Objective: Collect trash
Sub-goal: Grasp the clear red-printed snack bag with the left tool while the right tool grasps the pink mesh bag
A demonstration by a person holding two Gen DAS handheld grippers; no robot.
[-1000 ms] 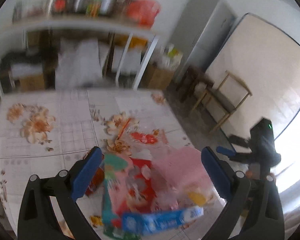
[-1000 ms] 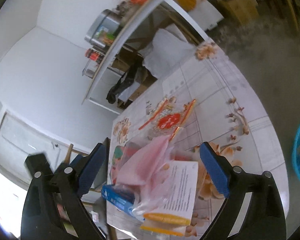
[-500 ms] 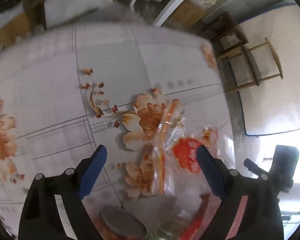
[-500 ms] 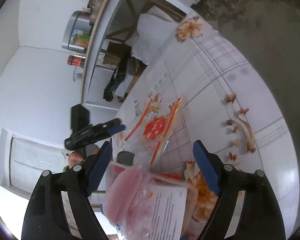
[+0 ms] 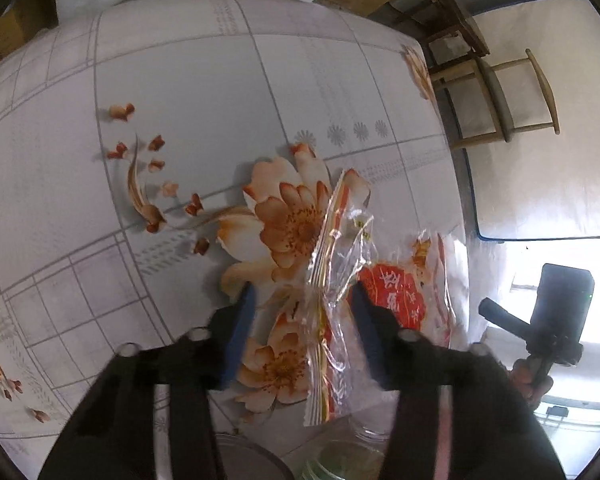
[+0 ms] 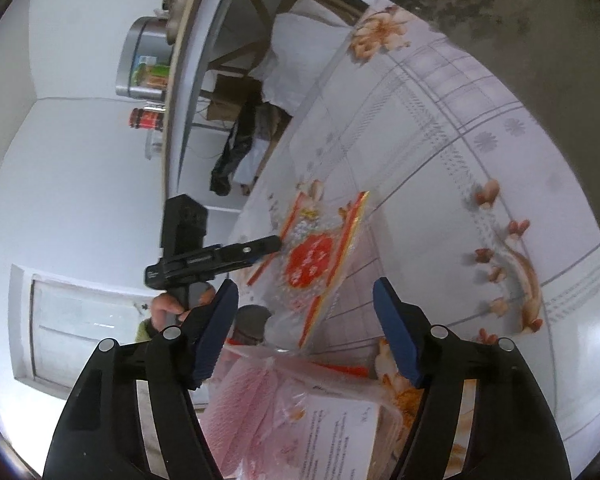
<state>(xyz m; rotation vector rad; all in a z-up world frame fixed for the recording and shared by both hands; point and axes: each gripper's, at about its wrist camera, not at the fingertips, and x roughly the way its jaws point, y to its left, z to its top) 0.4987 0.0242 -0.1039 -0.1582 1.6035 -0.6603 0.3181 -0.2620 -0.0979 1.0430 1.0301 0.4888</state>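
Note:
A clear plastic wrapper with a red label [image 5: 384, 292] lies on the flowered tablecloth [image 5: 204, 92]. My left gripper [image 5: 304, 300] is low over it, its jaws partly closed around the wrapper's crumpled left edge, with a gap still between them. In the right wrist view the same wrapper [image 6: 316, 256] lies ahead, with the left gripper [image 6: 274, 246] at its left edge. My right gripper [image 6: 306, 312] is open and empty above a pink bag and printed leaflet [image 6: 300, 412].
A grey round lid [image 5: 244, 456] and a green item lie at the near edge. A wooden chair [image 5: 500, 96] stands right of the table. A shelf unit with jars [image 6: 168, 72] is behind the table. Bare tablecloth [image 6: 480, 140] stretches right.
My left gripper has dropped toward the clear wrapper and narrowed its jaws around its edge. My right gripper has stayed open, edging forward over the pink bag.

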